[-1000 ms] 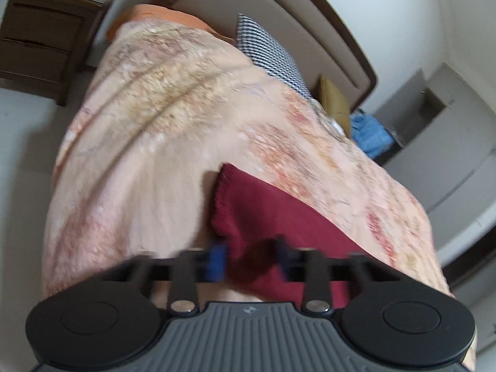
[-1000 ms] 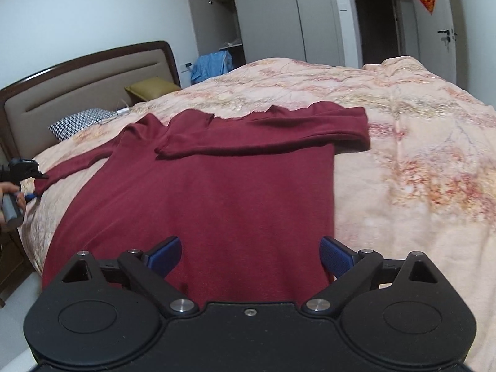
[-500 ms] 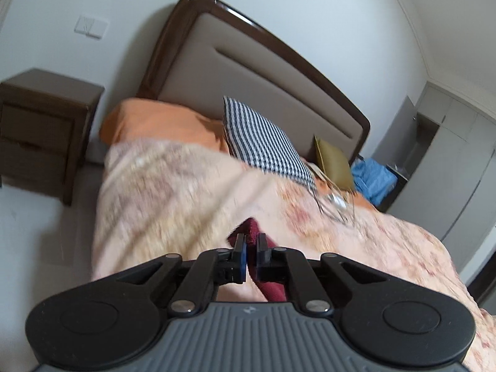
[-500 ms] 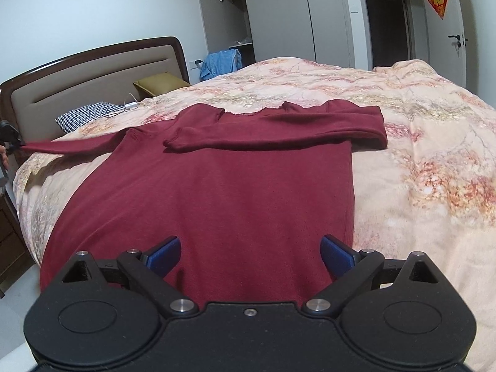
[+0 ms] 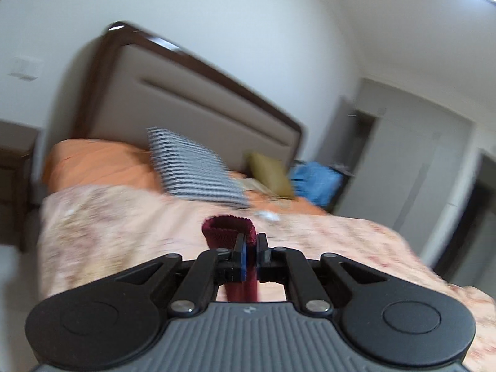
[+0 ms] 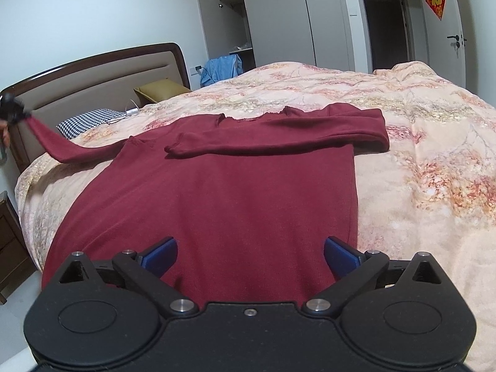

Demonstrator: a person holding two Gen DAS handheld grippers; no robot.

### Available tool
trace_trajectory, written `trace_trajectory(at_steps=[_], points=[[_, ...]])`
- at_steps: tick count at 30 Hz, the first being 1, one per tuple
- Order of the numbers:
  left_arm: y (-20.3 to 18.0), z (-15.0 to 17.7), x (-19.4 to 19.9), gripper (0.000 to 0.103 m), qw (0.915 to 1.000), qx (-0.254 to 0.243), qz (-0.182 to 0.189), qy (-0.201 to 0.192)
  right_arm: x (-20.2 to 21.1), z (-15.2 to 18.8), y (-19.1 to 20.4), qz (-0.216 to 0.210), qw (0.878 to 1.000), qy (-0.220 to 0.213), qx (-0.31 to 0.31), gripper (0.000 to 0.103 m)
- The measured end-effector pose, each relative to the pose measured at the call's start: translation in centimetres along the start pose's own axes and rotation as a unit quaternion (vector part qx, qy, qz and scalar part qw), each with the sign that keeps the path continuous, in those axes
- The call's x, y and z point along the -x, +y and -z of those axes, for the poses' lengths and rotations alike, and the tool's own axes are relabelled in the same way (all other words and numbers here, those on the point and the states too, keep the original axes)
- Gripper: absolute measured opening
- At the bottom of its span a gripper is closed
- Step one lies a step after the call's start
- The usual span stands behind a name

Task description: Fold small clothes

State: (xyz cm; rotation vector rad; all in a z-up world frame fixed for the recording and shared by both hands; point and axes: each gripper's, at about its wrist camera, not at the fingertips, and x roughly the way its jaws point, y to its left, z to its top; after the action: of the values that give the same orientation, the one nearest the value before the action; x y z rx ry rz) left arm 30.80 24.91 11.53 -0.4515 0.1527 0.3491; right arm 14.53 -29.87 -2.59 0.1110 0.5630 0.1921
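Note:
A dark red long-sleeved top (image 6: 235,204) lies flat on the bed's floral quilt (image 6: 418,142). Its right sleeve (image 6: 279,136) is folded across the chest. My left gripper (image 5: 250,246) is shut on the cuff of the left sleeve (image 5: 229,231) and holds it lifted above the bed. In the right wrist view that sleeve (image 6: 62,148) stretches up and left to the left gripper (image 6: 12,110) at the frame edge. My right gripper (image 6: 249,255) is open and empty, hovering over the top's hem.
A headboard (image 6: 93,77), a checked pillow (image 5: 192,170), an olive cushion (image 5: 269,175) and an orange sheet (image 5: 99,162) are at the bed's head. A dark nightstand (image 6: 9,241) stands left. Grey wardrobes (image 6: 310,21) and a door (image 6: 446,31) are behind.
My left gripper closed on the left sleeve cuff and lifted it up off the bed, pulling the sleeve taut. My right gripper stayed open over the hem.

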Motion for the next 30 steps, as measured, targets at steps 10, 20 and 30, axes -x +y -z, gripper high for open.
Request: trace_trajectory(at_steps=[10,20,30], points=[[-18.5,2.2,3.3,0.005,0.9740,-0.096,0.200,0.043,1.5,0.5,-2.2,0.006,0.999,-0.020,-0.033,0.101],[-30.4,18.1,4.8,0.005,0.9254,-0.153,0.312,0.151,2.4,1.4,-5.8,0.031,0.997,-0.018,-0.062,0.102],[-31.5,30.3,3.7,0.006,0.8930,-0.215,0.296,0.263,2.9,2.3,-6.7,0.036,0.997,-0.018,-0.065,0.102]])
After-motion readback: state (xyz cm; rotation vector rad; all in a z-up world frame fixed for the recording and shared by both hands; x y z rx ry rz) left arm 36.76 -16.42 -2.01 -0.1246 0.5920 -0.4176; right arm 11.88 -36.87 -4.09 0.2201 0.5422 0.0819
